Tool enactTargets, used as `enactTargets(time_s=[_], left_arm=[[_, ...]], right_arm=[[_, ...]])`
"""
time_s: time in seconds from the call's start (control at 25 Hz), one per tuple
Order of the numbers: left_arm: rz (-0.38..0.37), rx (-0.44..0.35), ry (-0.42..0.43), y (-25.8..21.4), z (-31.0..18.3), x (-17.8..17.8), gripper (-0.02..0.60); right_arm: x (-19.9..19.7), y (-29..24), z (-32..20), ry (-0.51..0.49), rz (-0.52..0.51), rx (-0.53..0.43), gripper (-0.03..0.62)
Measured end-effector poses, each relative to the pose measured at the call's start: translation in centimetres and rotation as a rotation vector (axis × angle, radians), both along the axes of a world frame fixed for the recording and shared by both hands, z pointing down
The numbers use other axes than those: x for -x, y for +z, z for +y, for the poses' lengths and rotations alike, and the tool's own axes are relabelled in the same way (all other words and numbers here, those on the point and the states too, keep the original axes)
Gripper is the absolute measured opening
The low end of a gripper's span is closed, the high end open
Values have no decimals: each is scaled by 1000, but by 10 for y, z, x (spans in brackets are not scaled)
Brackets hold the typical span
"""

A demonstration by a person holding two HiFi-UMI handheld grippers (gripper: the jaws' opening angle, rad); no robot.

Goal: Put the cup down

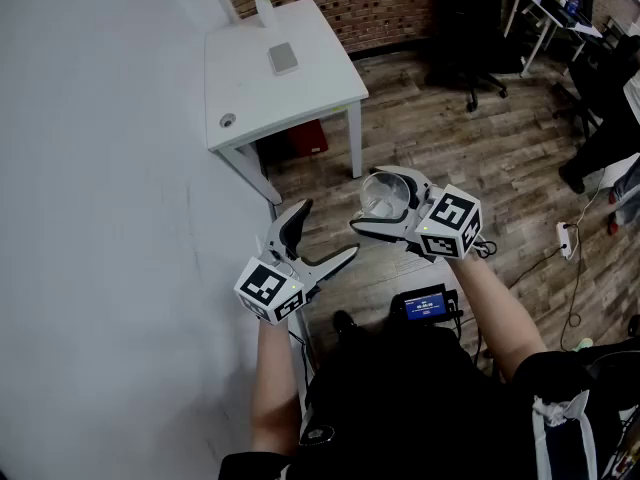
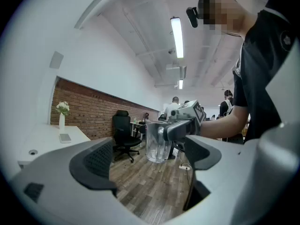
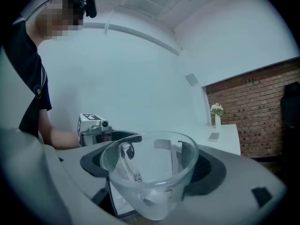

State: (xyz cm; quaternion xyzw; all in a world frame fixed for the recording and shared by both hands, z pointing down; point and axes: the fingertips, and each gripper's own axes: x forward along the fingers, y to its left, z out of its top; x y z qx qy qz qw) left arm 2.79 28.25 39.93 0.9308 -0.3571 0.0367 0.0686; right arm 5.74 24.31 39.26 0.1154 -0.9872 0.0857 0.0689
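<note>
One clear glass cup (image 3: 150,172) sat clamped upright in the right tongs (image 1: 386,204), probably ready for the white tabletop (image 1: 300,93) ahead; the left tongs (image 1: 328,230) stood apart, empty.

Clear cup (image 1: 384,197); white table (image 1: 262,86); red brick wall (image 1: 382,4)

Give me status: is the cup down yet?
Done: nothing is set down. The clear handled cup is only gripped, clamped between the right gripper's jaws.
In hand: the cup hangs in the air over the wood plank floor, short of the white square table. The left gripper is open and empty.
Left: bring the cup onto a surface and release it.
</note>
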Motion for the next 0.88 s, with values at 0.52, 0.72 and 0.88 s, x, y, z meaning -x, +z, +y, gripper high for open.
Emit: enactTargets(time_s=[0.52, 0.72, 0.88], left_arm=[[-49, 16, 0, 4, -5, -7, 483], [-77, 26, 7, 6, -6, -11, 483], [-78, 29, 14, 7, -7, -13, 483]], right_arm=[[-6, -3, -5, 7, -18, 30, 451], [-11, -5, -6, 8, -26, 34, 451], [-13, -4, -8, 11, -27, 40, 451]])
